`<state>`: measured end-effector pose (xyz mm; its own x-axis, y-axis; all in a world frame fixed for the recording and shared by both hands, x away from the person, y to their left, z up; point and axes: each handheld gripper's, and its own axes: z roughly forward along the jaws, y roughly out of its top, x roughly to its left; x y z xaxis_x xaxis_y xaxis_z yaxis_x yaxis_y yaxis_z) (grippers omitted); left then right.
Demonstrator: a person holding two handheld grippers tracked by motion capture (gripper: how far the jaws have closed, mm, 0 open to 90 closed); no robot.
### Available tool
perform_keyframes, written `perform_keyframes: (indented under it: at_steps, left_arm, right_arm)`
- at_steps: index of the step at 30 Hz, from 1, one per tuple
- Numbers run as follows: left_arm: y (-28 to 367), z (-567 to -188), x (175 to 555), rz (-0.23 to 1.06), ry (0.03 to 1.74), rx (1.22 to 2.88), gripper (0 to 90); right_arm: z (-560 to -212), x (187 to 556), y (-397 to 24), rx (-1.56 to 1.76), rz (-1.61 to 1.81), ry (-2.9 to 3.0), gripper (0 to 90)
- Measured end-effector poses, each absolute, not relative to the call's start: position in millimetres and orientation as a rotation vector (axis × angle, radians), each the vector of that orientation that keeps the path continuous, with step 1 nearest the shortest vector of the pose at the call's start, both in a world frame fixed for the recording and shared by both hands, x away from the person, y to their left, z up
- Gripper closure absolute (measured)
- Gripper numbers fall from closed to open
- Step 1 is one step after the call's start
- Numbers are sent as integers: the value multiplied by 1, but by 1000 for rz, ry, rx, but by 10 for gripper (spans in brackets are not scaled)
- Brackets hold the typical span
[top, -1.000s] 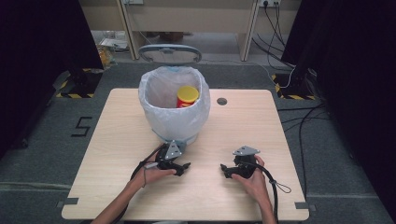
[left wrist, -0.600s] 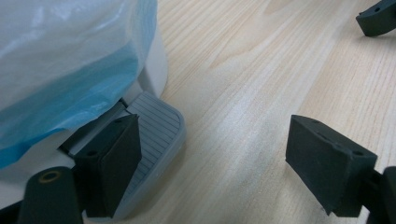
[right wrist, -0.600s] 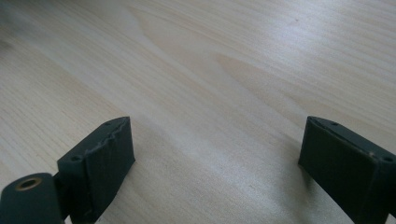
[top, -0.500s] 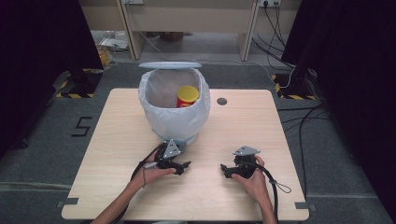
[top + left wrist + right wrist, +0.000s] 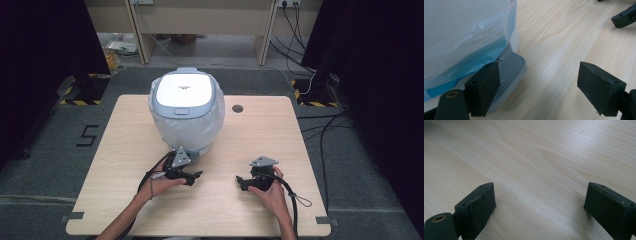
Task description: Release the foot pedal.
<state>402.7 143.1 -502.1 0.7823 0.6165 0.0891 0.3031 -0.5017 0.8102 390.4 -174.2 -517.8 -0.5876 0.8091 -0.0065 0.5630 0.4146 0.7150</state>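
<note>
Light wood table (image 5: 125, 165) with grommet hole (image 5: 237, 108); grey floor, painted "5" (image 5: 89, 135), hazard-striped tape (image 5: 310, 103), cables (image 5: 327, 127).

Grey carpet floor (image 5: 60, 165) under the wooden table (image 5: 280, 130), dark curtains (image 5: 45, 45) either side

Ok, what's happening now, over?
Left gripper open beside the grey ribbed pedal. Right gripper open over the bare wooden table. White pedal bin, lid shut. Nothing in the way.

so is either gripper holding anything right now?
Nothing held. Left gripper is open beside the grey ribbed pedal of the white lidded bin; right gripper open over bare table.
</note>
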Motion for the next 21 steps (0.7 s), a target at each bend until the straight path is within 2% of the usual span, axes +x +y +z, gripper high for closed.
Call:
perform_keyframes:
  at_steps: [21]
  left_arm:
    - [193, -477, 392, 473, 755, 2055, 166]
  right_arm:
    - [-518, 391, -174, 1177, 974, 2327, 102]
